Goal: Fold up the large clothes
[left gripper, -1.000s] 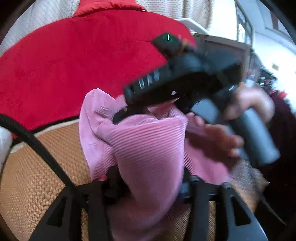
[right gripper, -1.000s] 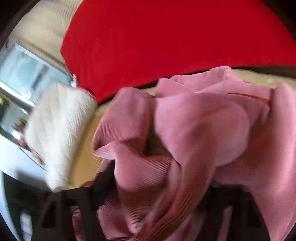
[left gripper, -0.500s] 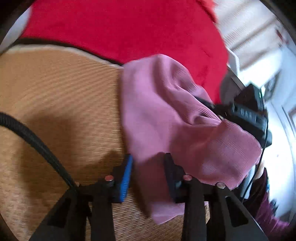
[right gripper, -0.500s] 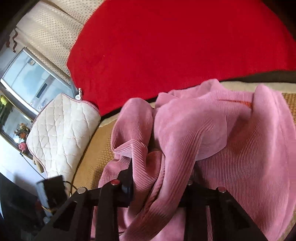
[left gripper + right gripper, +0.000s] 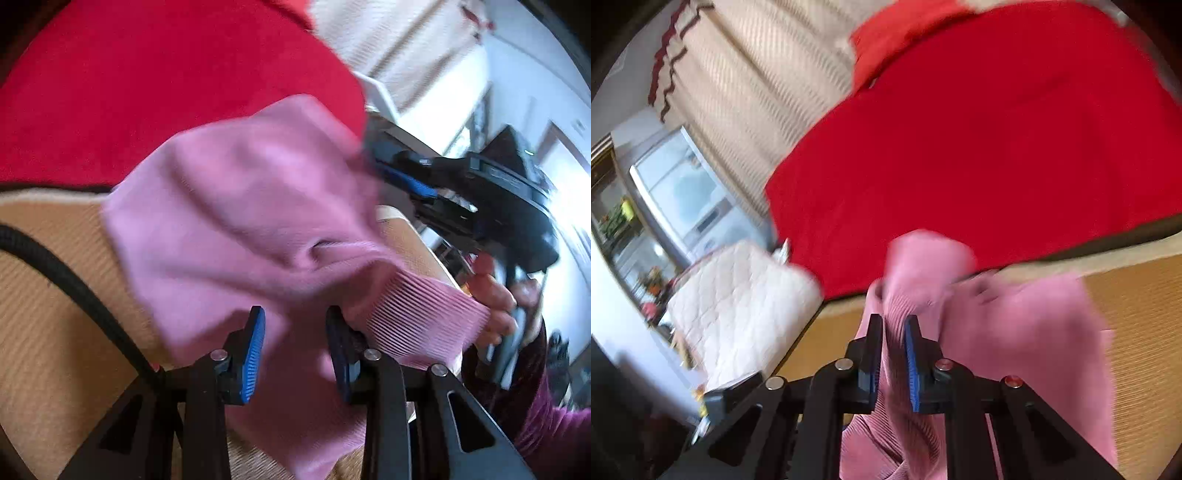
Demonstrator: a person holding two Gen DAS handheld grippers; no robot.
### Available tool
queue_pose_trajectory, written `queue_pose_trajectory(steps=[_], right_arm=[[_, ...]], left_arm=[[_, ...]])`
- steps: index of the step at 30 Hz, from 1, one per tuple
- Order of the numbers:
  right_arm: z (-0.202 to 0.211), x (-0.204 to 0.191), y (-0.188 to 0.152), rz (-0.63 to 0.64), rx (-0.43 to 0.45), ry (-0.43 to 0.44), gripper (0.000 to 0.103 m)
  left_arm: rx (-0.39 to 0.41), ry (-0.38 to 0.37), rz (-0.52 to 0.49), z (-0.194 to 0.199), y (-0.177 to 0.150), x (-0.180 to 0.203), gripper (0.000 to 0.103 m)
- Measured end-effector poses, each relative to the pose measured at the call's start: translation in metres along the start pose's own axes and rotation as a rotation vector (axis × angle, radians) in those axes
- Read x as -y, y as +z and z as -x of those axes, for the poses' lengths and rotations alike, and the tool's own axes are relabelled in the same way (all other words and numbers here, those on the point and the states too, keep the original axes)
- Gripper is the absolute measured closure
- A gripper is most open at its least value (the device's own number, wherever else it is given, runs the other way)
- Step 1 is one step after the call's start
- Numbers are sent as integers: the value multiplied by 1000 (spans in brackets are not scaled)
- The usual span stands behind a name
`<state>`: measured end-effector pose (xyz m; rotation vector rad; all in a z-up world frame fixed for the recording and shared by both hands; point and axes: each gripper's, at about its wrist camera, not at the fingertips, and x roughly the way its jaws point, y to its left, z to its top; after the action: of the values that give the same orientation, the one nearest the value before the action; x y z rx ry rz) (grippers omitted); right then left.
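Note:
A pink ribbed garment point(image 5: 240, 206) lies bunched on a tan woven mat point(image 5: 48, 325). My left gripper point(image 5: 295, 325) is open, its blue pads either side of a fold of the pink cloth that passes between them without being pinched. My right gripper point(image 5: 894, 332) is shut on a fold of the pink garment point(image 5: 1015, 325) and lifts it off the mat point(image 5: 1137, 295). In the left wrist view the right gripper point(image 5: 406, 181) shows at the right, held by a hand, at the cloth's far edge.
A large red cushion point(image 5: 979, 129) stands behind the mat. A white quilted pillow point(image 5: 738, 302) lies at the left. A black cable point(image 5: 74, 288) crosses the mat. A cream curtain point(image 5: 750, 92) and a window are behind.
My left gripper has let go of the pink cloth and stands open. My right gripper has closed tighter on a fold and pulled up and away; both views swung.

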<state>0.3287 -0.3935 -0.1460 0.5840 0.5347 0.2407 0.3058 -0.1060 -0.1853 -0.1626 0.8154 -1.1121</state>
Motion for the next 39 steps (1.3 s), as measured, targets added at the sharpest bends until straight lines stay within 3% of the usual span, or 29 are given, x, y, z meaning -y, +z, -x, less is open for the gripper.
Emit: queue_pose_trajectory(steps=[3, 7, 8, 11, 15, 19, 23, 25, 26, 27, 30, 33, 37, 39], right_arm=[[-1, 38, -1, -90, -75, 8, 90], [-20, 76, -16, -214, -178, 91, 86], [-25, 84, -18, -246, -183, 101, 81], [-45, 109, -28, -366, -187, 97, 7], [-63, 120, -32, -427, -217, 178, 7], [-84, 81, -27, -330, -269, 173, 7], [-115, 39, -23, -159, -363, 64, 9], [-133, 33, -29, -105, -427, -22, 32], [-137, 31, -32, -80, -436, -53, 53], [-137, 30, -33, -55, -429, -68, 61], [-129, 23, -33, -33, -391, -72, 69], [-128, 7, -35, 29, -365, -115, 72], [-103, -22, -27, 85, -299, -118, 76], [-86, -33, -21, 108, -254, -108, 77]], left_arm=[[-44, 31, -25, -23, -1, 6, 70], [-39, 4, 14, -14, -4, -4, 69], [-37, -1, 32, -12, -7, -9, 69], [-37, -9, 52, -16, -7, -14, 68], [-37, -8, 40, -20, -8, -14, 68], [-44, -14, 43, -21, -2, -22, 68], [-54, 2, 46, -16, 1, -22, 68], [-58, 18, 66, -6, -3, -29, 67], [-54, 28, 93, 2, -6, -35, 66], [-50, 35, 125, 10, -10, -42, 61], [-68, 85, 252, 20, -23, -67, 58], [-134, 60, 344, 4, -33, -77, 59], [-108, 34, 274, 0, -22, -58, 59], [-73, -24, 290, -1, -13, -53, 59]])
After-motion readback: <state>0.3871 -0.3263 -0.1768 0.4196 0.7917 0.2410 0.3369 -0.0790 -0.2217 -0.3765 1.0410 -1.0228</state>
